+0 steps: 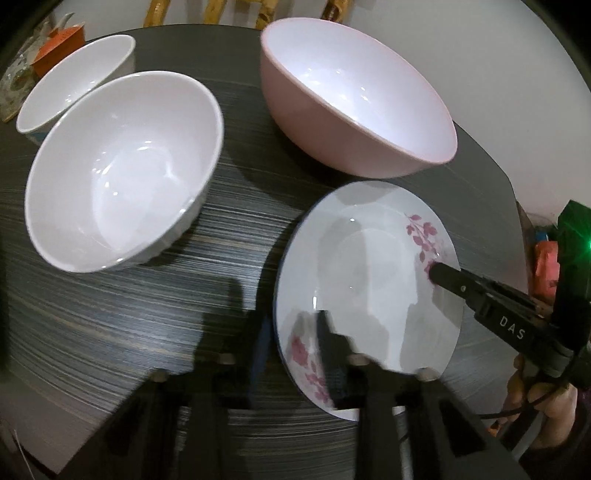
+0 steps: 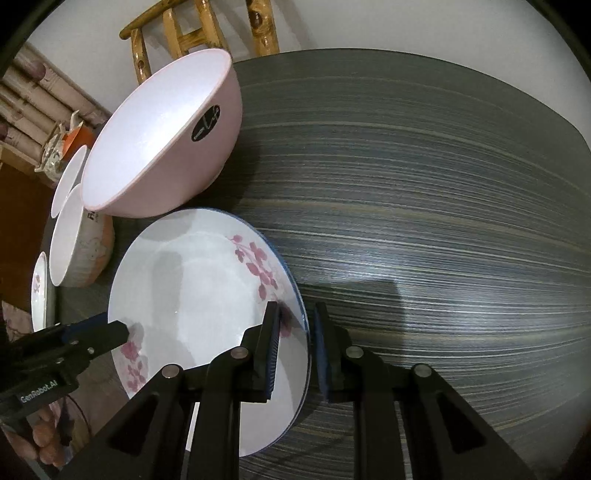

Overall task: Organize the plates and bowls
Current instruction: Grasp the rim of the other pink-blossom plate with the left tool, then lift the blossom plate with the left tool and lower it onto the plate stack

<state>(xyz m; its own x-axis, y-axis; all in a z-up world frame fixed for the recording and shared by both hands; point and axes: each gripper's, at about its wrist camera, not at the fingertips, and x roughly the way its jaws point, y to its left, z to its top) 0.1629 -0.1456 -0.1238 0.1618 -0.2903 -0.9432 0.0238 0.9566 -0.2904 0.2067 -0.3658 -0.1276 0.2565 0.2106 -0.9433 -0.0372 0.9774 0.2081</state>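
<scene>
A white plate with pink flowers (image 1: 369, 280) (image 2: 199, 295) lies on the dark striped table. My left gripper (image 1: 291, 354) straddles its near-left rim, one finger over the plate, one outside; the jaws stand apart. My right gripper (image 2: 295, 343) straddles the plate's right rim, jaws apart, not clamped. The right gripper also shows in the left wrist view (image 1: 443, 275) and the left gripper in the right wrist view (image 2: 114, 330). A big pink bowl (image 1: 354, 99) (image 2: 162, 136) sits behind the plate. Two white bowls (image 1: 122, 170) (image 1: 77, 77) stand to the left.
The striped table (image 2: 443, 221) stretches to the right of the plate. A second flowered plate (image 2: 38, 291) lies at the far left. A wooden chair (image 2: 199, 33) stands behind the table. An orange item (image 1: 59, 48) sits at the back left.
</scene>
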